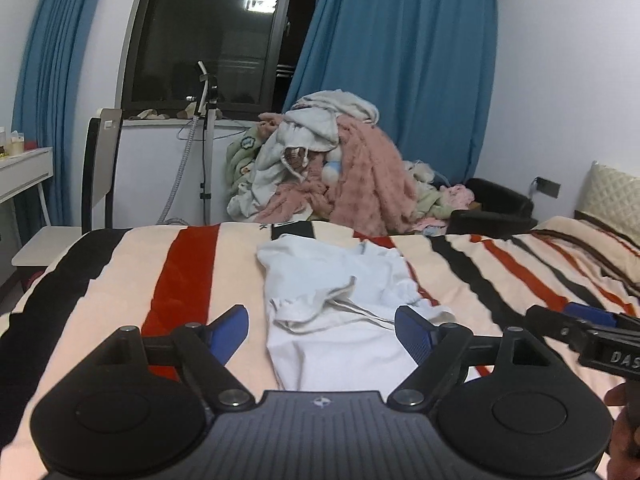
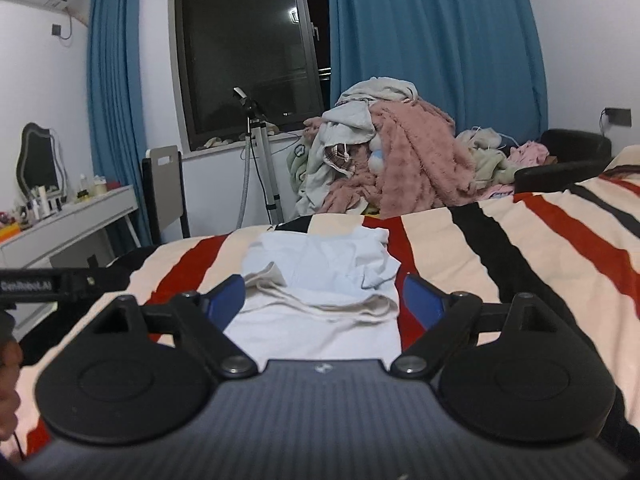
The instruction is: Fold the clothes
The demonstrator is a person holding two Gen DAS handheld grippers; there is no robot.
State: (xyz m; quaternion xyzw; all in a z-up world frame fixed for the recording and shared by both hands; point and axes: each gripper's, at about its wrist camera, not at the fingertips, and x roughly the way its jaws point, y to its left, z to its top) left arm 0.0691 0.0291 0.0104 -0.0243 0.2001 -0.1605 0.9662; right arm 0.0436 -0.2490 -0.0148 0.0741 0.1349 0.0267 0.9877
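Reading "DAS" on right tool (image 1: pixel 592 326)

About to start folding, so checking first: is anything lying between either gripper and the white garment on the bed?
Nothing visible does. The white garment lies on the striped bedspread directly ahead of the open left gripper and open right gripper.

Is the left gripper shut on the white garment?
No. In the left wrist view the left gripper is open, its blue fingers spread wide with the white garment lying loose on the striped bedspread between them.
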